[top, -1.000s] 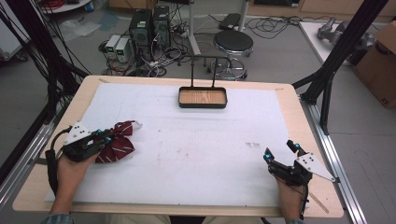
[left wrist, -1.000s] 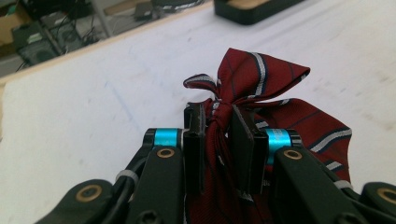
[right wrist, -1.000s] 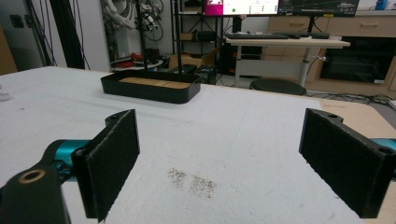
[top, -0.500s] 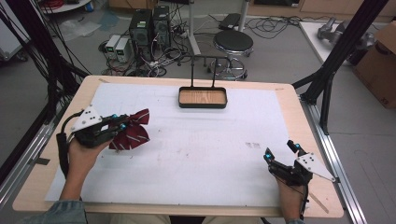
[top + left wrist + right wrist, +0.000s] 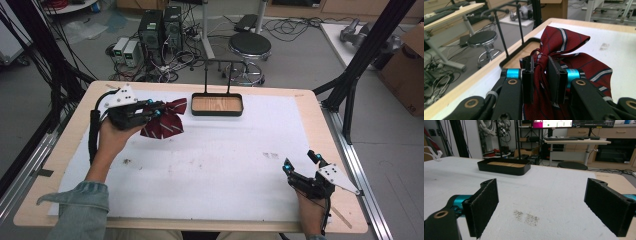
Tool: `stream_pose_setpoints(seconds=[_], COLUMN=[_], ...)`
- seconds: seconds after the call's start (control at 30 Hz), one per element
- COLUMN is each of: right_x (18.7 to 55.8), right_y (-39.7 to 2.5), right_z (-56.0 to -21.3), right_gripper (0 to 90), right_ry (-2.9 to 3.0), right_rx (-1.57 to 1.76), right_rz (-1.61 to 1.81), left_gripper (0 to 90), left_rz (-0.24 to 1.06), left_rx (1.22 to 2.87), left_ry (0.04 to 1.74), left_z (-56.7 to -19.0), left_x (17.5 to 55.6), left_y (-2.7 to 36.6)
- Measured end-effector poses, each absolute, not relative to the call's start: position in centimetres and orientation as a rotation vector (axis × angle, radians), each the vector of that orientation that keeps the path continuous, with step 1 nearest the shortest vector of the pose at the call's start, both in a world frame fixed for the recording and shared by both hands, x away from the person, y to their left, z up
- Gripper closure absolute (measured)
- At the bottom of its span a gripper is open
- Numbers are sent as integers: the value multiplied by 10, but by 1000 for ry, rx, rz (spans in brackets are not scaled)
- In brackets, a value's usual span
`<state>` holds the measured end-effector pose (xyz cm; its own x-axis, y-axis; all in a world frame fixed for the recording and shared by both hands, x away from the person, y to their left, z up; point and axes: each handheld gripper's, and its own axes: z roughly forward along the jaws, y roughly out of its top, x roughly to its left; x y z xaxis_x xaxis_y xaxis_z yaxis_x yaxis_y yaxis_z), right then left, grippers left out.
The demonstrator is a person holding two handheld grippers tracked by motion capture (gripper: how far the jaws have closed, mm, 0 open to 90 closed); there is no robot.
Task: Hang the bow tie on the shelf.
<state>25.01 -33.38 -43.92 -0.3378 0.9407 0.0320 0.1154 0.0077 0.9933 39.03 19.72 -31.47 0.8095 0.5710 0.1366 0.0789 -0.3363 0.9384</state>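
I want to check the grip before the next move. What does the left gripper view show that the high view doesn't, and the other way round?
The left gripper view alone shows the grip: the left gripper has its jaws pinched on the knot of the red striped bow tie.

The high view alone shows the layout: the left gripper is raised near the table's far left, the right gripper rests open at the near right, and a hand holds the left one.

Both show the bow tie, the black tray with its rack, and the stool.

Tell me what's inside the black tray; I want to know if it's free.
The black tray shows a bare wooden floor. The near wall hides a strip of it.
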Motion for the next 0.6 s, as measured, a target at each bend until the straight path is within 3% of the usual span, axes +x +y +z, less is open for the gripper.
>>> stream_pose_setpoints(seconds=[0.6], right_x=[250], right_y=[-335], right_z=[-439], right_gripper=[112], right_ry=[1542], right_rx=[1128], right_rz=[1424], left_gripper=[750], left_rz=[563], left_rx=[1842], left_ry=[445], left_z=[-286], left_x=[458], left_y=[142])
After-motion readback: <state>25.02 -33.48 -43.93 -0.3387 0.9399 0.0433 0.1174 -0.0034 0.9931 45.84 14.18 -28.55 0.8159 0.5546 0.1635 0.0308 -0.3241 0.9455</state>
